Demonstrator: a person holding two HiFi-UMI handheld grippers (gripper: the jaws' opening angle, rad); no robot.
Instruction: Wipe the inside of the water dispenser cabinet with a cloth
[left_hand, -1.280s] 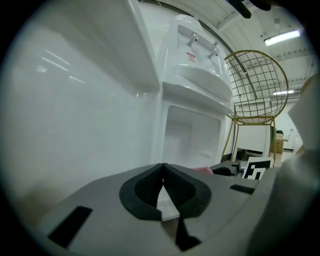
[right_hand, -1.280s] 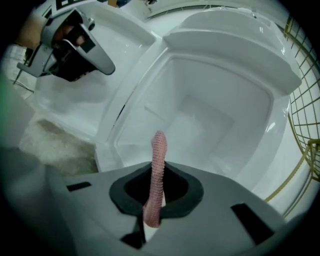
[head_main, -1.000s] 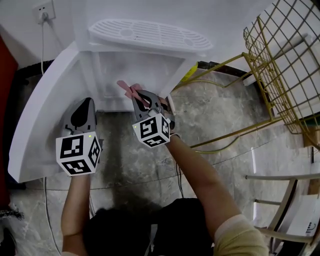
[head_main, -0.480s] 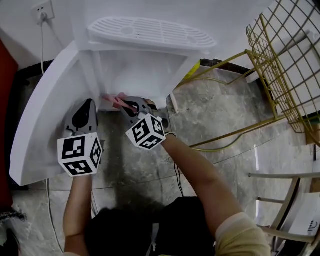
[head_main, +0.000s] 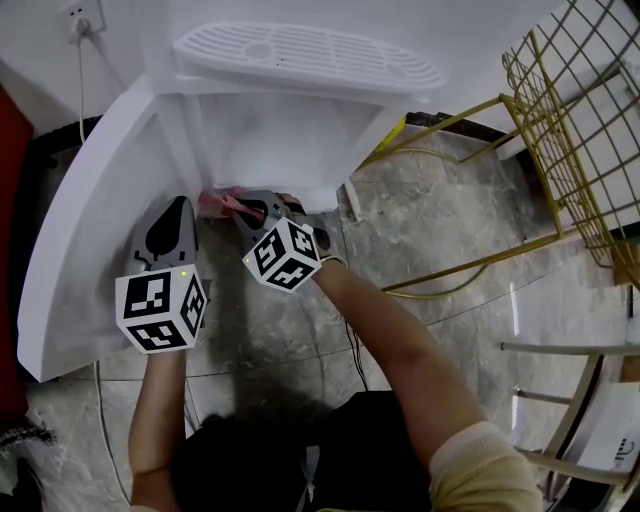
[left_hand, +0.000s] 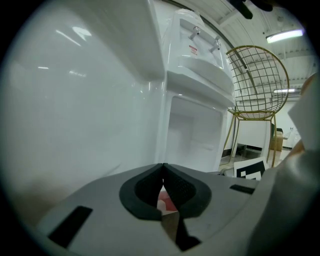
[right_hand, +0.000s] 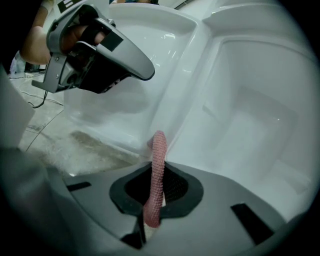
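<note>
Pinching the cloth (right_hand: 158, 167) edge-on between its closed jaws, the right gripper (head_main: 238, 206) sets it at the cabinet's (head_main: 275, 140) lower left front corner, probably to wipe there. The left gripper (left_hand: 162, 184), jaws together and empty, hovers by the open door (head_main: 75, 235), seemingly to stay clear.

Grey marbled floor (head_main: 450, 235) beneath me. Gold wire chair (head_main: 578, 130) at my right. White wall (head_main: 35, 55) ahead carries a socket (head_main: 84, 14), cable (head_main: 81, 90) plugged.
</note>
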